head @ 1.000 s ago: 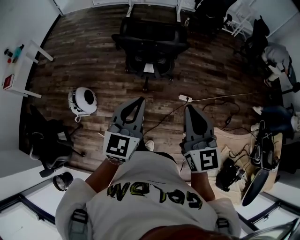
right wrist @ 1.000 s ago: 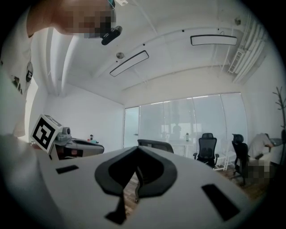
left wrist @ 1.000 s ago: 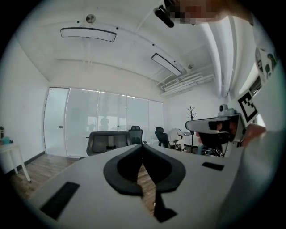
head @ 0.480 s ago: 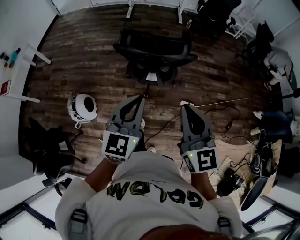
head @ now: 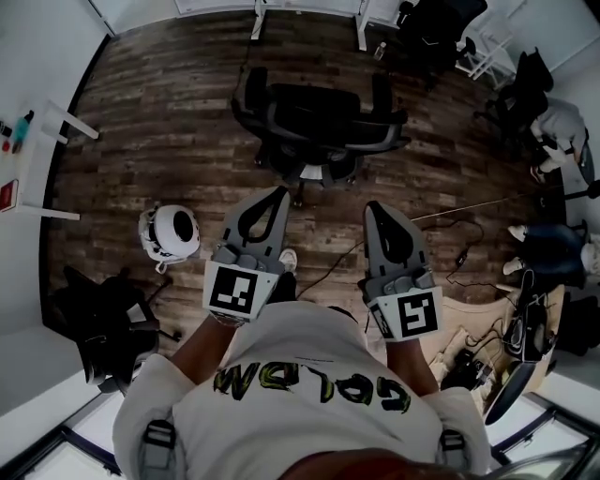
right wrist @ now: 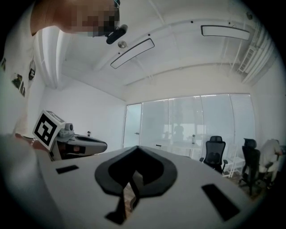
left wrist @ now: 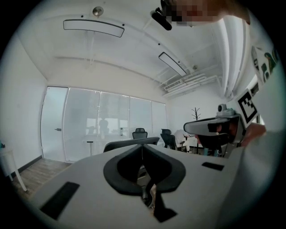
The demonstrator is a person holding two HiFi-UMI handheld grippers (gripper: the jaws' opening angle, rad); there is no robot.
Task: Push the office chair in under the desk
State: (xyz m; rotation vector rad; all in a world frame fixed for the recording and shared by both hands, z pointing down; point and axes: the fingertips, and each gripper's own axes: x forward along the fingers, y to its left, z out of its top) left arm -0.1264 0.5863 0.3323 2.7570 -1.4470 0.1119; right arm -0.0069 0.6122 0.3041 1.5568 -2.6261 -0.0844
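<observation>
Black padded office chair (head: 319, 122) with curved armrests standing on dark wood-plank floor (head: 159, 122) near its far edge, just before white desk legs (head: 258, 17), grey wedge-shaped left gripper (head: 279, 195) and right gripper (head: 372, 208) pointing toward it, clear of it, both pinched closed and empty

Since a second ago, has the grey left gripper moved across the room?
Yes. The left gripper has advanced toward the black office chair: earlier level with the white round object, it now reaches beyond it.
</observation>
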